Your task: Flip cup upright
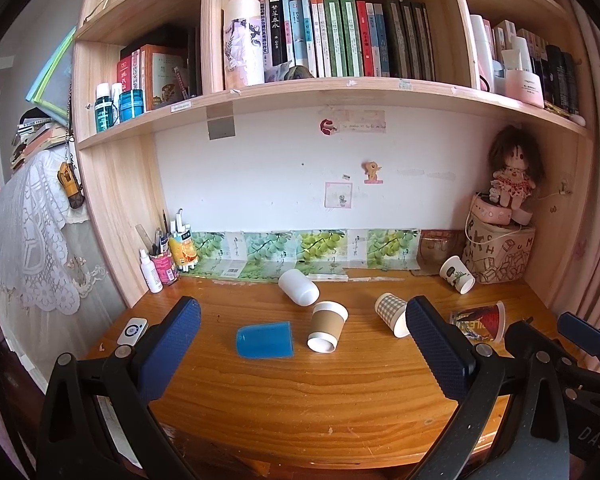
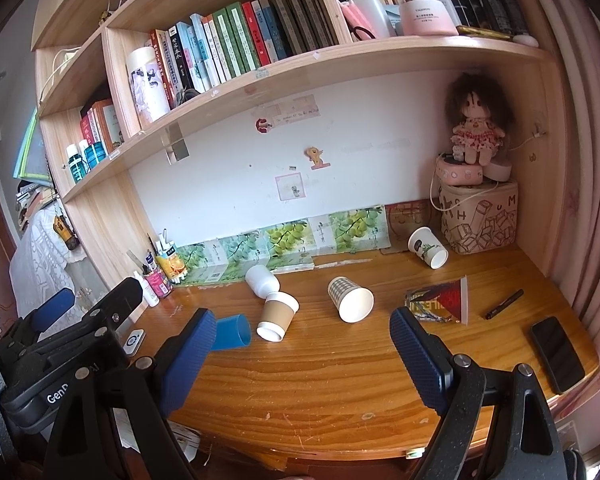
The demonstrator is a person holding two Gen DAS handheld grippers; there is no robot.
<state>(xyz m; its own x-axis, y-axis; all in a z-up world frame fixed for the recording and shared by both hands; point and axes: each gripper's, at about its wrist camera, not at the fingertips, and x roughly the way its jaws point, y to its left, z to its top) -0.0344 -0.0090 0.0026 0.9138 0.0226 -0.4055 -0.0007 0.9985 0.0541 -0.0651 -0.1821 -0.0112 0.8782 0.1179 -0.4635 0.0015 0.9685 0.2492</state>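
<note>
Ahead of the wide-open, empty left claw (image 1: 302, 344), the blue cup (image 1: 265, 339) could be rolled into the sleeved paper cup (image 1: 327, 326) if nudged sideways.

- A wooden desk (image 2: 340, 392) is set under a bookshelf (image 1: 340, 92) filled with books (image 1: 340, 36).
- A doll (image 2: 476, 128) is seated on a printed bag (image 2: 480, 220) in the right corner.
- A phone (image 2: 558, 354) and a pen (image 2: 504, 304) are laid near the right edge.
- A pen holder (image 1: 164, 266) and a white bottle (image 1: 150, 272) are placed at the back left.
</note>
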